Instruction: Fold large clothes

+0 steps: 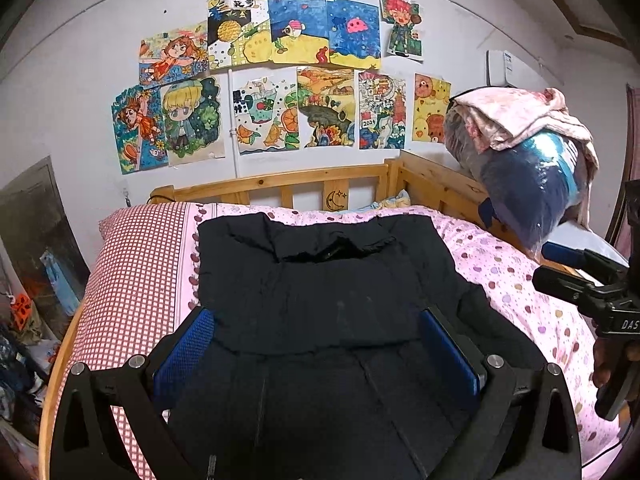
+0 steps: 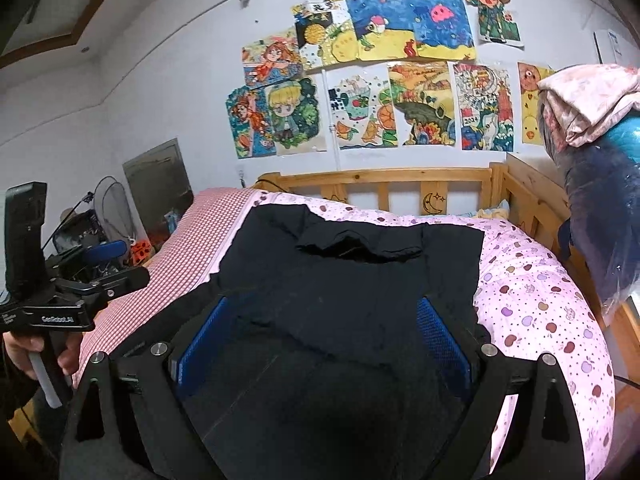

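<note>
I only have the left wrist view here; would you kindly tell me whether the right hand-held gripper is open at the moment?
Observer: Yes. The right hand-held gripper is open, its blue pads wide apart over the black garment.
Operator: Thank you. Is any cloth pinched there?
Observer: No. The pads stand apart, and the fabric lies flat on the pink quilt between them.
Operator: And how does my left hand-held gripper look from that side?
Observer: The left hand-held gripper sits off the bed's left edge, with a hand wrapped around its handle.
</note>
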{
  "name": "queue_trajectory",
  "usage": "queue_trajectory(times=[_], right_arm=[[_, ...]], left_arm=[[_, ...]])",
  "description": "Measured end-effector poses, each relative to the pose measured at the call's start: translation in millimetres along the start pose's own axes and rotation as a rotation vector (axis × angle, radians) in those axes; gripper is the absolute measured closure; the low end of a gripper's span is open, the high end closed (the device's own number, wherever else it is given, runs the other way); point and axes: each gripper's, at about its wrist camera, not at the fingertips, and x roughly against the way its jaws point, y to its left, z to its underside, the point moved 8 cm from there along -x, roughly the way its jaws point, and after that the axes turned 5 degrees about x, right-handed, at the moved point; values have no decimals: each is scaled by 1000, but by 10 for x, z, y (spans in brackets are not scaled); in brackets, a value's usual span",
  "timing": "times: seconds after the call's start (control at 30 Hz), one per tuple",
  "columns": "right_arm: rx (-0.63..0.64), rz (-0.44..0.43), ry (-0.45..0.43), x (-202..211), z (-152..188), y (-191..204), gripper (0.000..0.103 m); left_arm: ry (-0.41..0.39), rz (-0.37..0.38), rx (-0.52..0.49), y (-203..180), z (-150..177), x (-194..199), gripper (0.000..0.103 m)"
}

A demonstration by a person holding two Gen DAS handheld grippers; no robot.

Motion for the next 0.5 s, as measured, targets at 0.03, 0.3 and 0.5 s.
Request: queue_trajectory(times=[0.03,0.3,0.5], right_arm=[[6,0,-1,33,19,26,12],[30,-4,-2,260,200,228,12],[34,-1,9,410,447,335,12]], left_arm=[[-1,2,-4,3,29,38,0],[-17,1,-21,36,213,324,0],[-2,-4,-26,103,404,481,0]])
